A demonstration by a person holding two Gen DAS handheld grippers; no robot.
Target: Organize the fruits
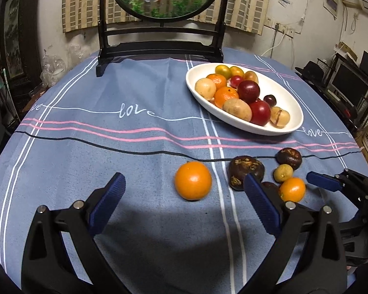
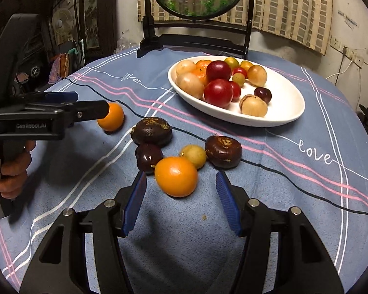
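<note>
A white oval dish (image 1: 289,103) (image 2: 284,98) holds several fruits at the far right of the blue cloth. Loose fruit lies nearer. An orange (image 1: 193,180) (image 2: 111,117) sits just ahead of my open, empty left gripper (image 1: 184,186), between its fingers' line. My right gripper (image 2: 180,183) is open and empty, with a second orange (image 2: 176,177) (image 1: 292,189) just ahead of its fingertips. Around that orange lie two dark brown fruits (image 2: 151,131) (image 2: 223,151), a dark plum (image 2: 149,157) and a small yellow-green fruit (image 2: 193,155).
A black wooden stand (image 1: 159,46) with a round goldfish picture stands at the table's far edge. The left gripper and the hand holding it show at the left of the right wrist view (image 2: 36,120). Clutter and shelves surround the round table.
</note>
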